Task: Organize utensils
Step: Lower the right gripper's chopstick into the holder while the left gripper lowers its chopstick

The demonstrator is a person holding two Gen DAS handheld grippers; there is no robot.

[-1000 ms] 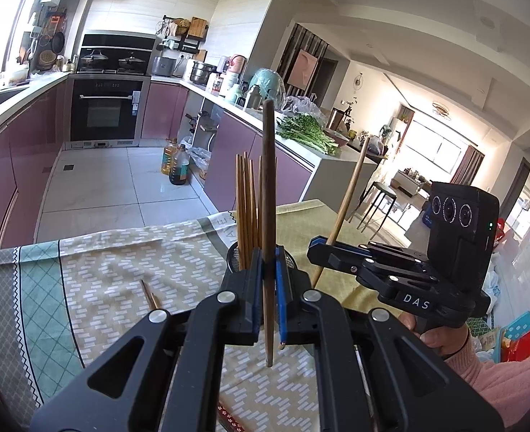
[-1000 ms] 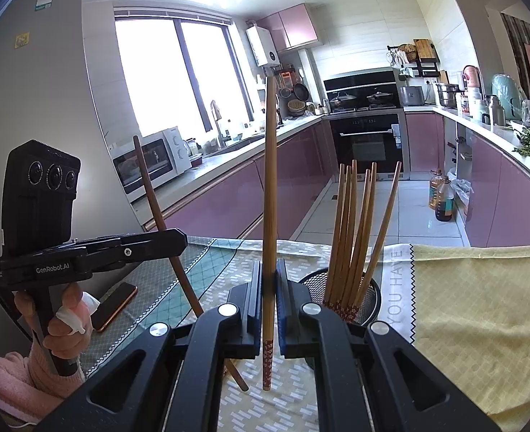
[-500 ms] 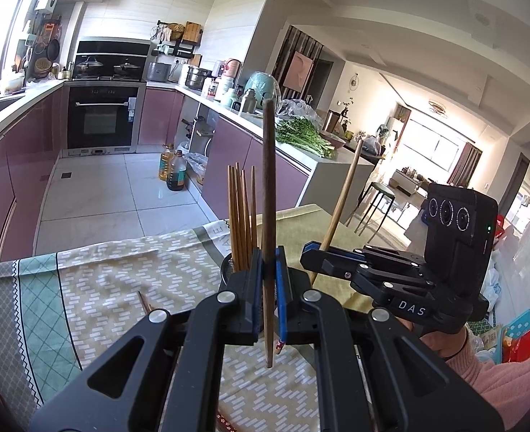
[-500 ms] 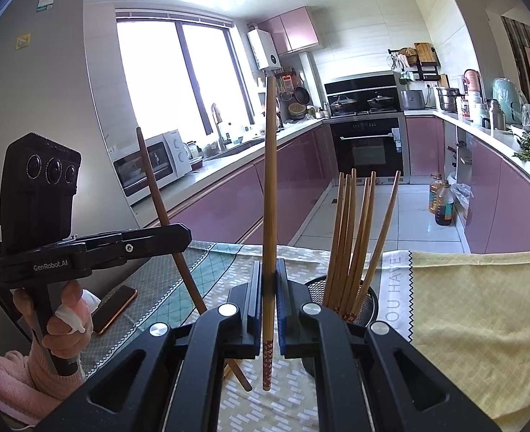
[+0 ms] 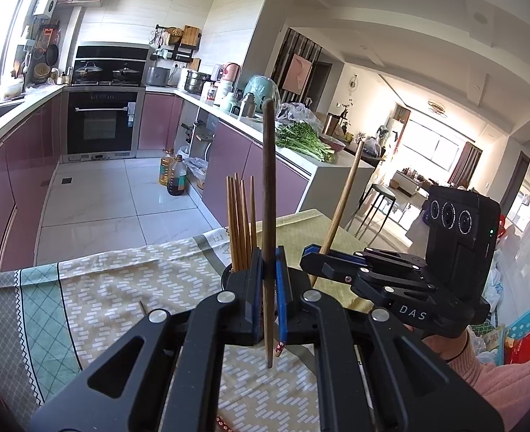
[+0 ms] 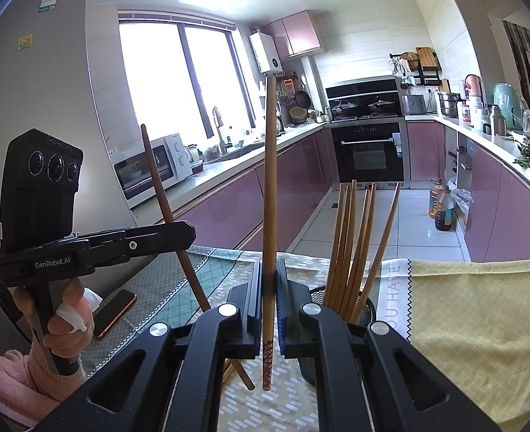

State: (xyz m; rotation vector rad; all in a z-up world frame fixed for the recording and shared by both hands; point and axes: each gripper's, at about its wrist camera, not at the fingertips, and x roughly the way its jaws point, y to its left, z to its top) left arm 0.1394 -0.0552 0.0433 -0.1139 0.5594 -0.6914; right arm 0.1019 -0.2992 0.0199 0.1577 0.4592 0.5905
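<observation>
Dark brown chopstick [image 5: 268,194], yellow cloth [image 6: 481,309]

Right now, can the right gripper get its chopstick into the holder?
Probably yes. The right gripper is shut on a light chopstick, held upright beside the mesh holder. The holder's mouth has room beside its chopsticks; the left gripper stands clear.
</observation>
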